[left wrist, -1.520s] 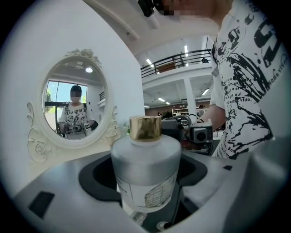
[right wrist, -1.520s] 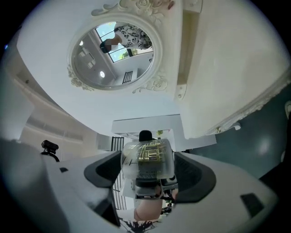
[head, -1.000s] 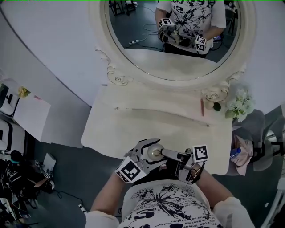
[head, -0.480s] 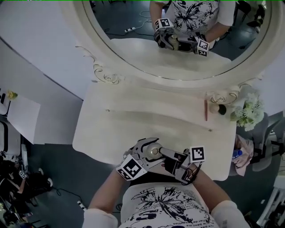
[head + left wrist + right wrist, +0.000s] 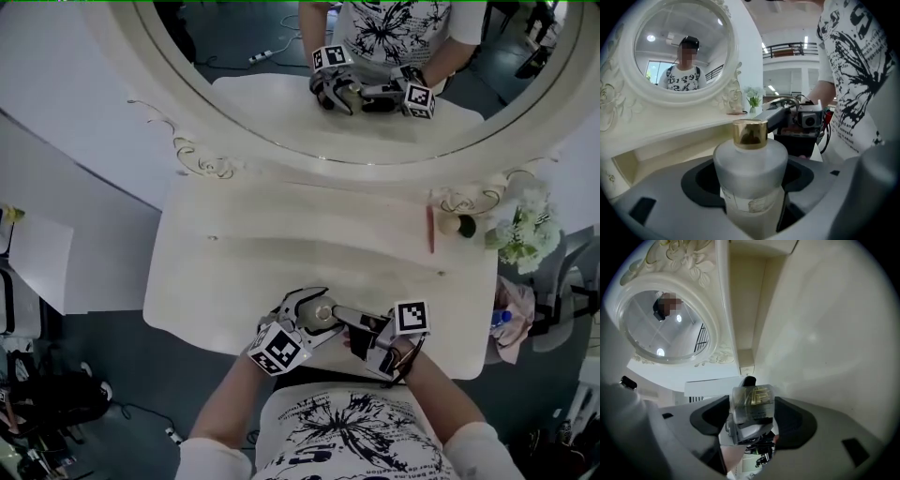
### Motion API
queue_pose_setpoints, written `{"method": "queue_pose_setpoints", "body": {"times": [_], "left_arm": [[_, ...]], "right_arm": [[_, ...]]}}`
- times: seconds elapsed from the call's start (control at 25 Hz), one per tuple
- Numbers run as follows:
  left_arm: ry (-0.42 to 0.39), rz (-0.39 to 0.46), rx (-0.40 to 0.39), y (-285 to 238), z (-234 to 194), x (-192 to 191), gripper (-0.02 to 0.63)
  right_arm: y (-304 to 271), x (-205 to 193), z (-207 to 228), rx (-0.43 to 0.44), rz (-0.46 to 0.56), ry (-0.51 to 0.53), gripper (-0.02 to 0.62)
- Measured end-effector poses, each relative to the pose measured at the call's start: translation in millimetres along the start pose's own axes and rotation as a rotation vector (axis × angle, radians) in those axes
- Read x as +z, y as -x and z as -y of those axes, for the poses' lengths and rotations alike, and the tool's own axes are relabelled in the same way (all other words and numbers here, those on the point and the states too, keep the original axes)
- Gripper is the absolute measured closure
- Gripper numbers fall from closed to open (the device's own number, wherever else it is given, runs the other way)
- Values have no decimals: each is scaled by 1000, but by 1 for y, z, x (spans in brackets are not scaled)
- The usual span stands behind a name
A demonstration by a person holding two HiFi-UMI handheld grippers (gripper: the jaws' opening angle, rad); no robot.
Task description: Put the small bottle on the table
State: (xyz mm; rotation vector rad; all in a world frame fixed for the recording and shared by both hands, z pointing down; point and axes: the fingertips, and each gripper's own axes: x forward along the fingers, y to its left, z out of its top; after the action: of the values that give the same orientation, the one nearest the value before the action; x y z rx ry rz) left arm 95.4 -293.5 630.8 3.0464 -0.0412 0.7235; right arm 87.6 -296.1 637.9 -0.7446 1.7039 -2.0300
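The small bottle (image 5: pixel 750 164) is frosted glass with a gold cap and a paper label. It stands upright between the jaws of my left gripper (image 5: pixel 750 187), which is shut on its body. In the head view both grippers meet at the table's front edge (image 5: pixel 281 323), with the left gripper (image 5: pixel 314 314) holding the bottle (image 5: pixel 325 314). My right gripper (image 5: pixel 344 319) reaches in from the right. Its jaws are closing, with the bottle's top end (image 5: pixel 752 404) between them (image 5: pixel 752 416) and slim gaps at the pads.
The cream dressing table (image 5: pixel 281 262) carries a big oval mirror (image 5: pixel 375 112) at the back. On its raised back ledge lie a pink stick (image 5: pixel 430 230) and a small brush (image 5: pixel 452 225). White flowers (image 5: pixel 520 225) stand at the right end, and a chair (image 5: pixel 511 314) is beyond the right edge.
The head view has shifted, so the table sits further left and higher in frame. Both grippers stay together at the front edge, the bottle still in the left one.
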Motion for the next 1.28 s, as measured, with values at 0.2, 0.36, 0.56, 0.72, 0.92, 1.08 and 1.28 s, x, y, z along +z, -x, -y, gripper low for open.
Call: {"method": "queue_pose_setpoints", "body": {"times": [0.2,0.36,0.56,0.72,0.92,1.08,1.28], "left_arm": [[-13,-44,-22,-10,1,-14,256],[-13,-55,-39,-10,-2,-17,256],[28,-76,-73,-12,-1,-18,255],[38,-88,-90,-10,0,-19,255],[52,-30,-60,1,-2,-1,255],[55,-45,-55,15,0,5,255],[14,-24,-43,38,-1,24,256]], "right_arm": [[4,4,12,-41,32,-37,341],[-1,5,7,-61,42,-30,383],[-3,4,6,-105,53,4,383],[-6,-1,6,-129,60,27,382],[-4,-2,4,-170,128,46,387],[1,0,-24,-197,208,138,461],[11,-2,-66,-239,297,323,517]]}}
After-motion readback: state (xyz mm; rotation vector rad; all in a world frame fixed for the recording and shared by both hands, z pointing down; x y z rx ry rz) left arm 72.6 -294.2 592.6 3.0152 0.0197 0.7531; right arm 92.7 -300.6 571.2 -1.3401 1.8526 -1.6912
